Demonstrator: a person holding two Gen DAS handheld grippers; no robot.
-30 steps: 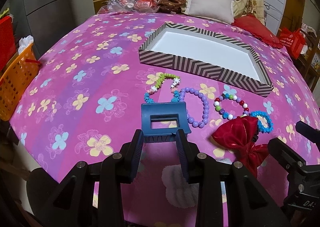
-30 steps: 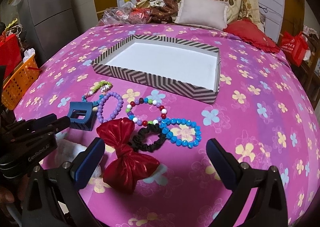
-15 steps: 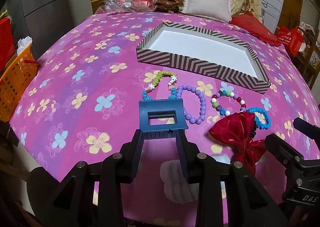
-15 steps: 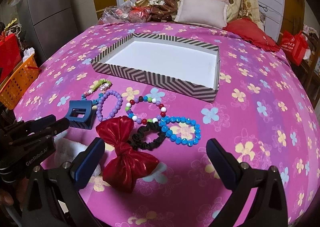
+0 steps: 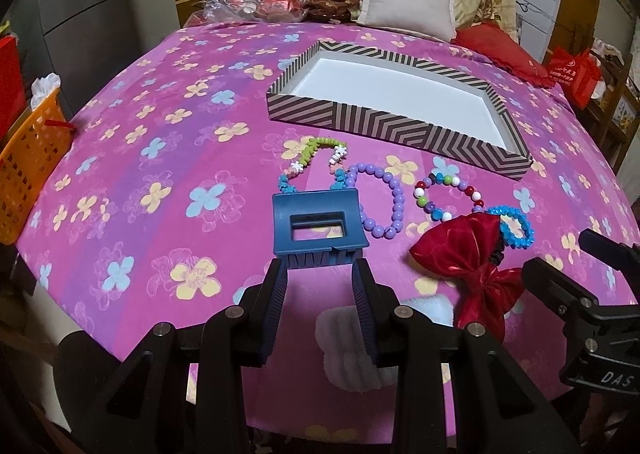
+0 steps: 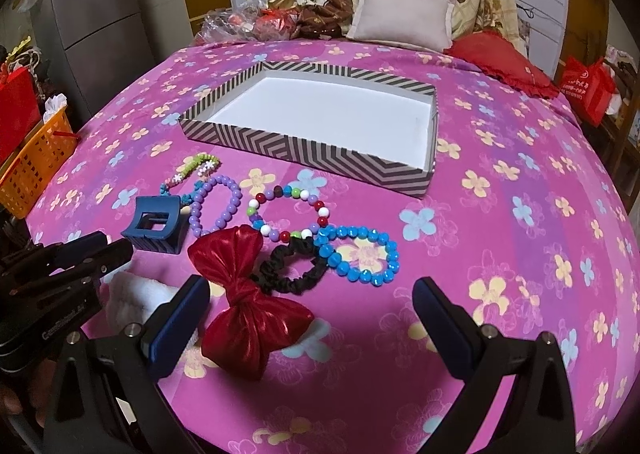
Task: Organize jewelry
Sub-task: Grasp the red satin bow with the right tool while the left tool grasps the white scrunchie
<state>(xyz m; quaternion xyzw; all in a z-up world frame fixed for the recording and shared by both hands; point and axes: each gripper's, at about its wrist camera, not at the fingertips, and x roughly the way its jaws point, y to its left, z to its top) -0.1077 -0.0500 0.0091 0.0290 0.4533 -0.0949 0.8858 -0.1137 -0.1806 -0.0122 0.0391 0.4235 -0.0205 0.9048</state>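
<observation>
The left gripper [image 5: 320,274] is pinching the dark blue rectangular plastic hair claw [image 5: 316,228] by its toothed edge, seemingly for transfer into the empty chevron-striped cardboard tray [image 5: 404,129] beyond the bead bracelets, while the right gripper [image 6: 310,300] is hovering, fingers spread, over the shiny red fabric bow [image 6: 248,294].

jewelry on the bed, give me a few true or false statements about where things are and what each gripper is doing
1. The left gripper is shut on the blue hair claw. True.
2. The striped box already holds a bracelet. False: its white inside is bare.
3. The right gripper stands open with nothing in it. True.
4. The red bow lies inside the box. False: it lies on the bedspread, beside the black scrunchie.
5. The purple bead bracelet lies in front of the box. True.
</observation>
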